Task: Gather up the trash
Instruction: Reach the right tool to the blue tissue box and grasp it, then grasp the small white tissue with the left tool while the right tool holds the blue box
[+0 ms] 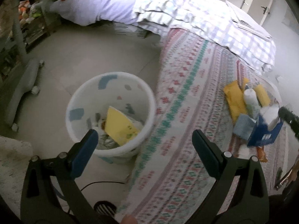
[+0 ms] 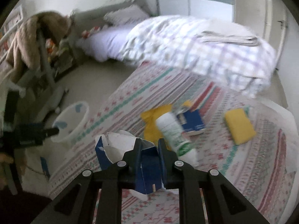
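Blue carton (image 2: pixel 149 168) sits pinched in my right jaws; only my left view, jaws wide, shows the bin's (image 1: pixel 112 78) yellow paper (image 1: pixel 119 127).

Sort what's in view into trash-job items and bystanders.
Job: blue carton clamped in the right gripper; white bin; white bottle; yellow packet.
Bystanders: checked quilt; brown coat; pillow.
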`<action>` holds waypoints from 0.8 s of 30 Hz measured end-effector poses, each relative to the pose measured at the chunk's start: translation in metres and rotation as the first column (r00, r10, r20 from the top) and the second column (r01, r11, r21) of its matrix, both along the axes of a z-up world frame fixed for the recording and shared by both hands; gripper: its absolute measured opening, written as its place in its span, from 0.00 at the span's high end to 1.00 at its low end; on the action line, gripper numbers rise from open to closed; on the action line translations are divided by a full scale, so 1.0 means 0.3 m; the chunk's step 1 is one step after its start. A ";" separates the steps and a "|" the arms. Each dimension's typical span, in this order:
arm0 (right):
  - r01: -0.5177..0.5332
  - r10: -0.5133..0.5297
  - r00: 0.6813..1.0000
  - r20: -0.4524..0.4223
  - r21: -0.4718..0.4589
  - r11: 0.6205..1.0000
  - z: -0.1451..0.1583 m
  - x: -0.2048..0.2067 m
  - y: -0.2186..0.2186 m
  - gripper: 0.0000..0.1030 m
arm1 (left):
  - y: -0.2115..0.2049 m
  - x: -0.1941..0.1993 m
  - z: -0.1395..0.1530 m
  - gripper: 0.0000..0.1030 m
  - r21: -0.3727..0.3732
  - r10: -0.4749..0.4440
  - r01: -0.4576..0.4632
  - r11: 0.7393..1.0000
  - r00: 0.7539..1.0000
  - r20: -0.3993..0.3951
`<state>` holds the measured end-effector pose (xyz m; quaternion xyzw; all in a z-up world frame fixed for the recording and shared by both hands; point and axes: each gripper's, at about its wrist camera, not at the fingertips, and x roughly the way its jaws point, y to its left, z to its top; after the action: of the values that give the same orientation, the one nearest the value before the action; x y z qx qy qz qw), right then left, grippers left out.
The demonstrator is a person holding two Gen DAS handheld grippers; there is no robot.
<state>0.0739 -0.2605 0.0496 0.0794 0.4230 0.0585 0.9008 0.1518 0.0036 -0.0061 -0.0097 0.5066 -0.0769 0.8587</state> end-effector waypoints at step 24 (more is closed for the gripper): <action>0.305 -0.306 0.950 -0.058 -0.025 0.952 -0.048 -0.259 -0.466 0.83 | -0.570 -0.169 -0.136 0.27 -0.044 -0.415 0.412 0.910 0.905 -0.094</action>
<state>-0.0038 -0.4002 0.0351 0.1386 0.4336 -0.0871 0.8861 0.1012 -0.1673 -0.0469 0.0842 0.5389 -0.2622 0.7961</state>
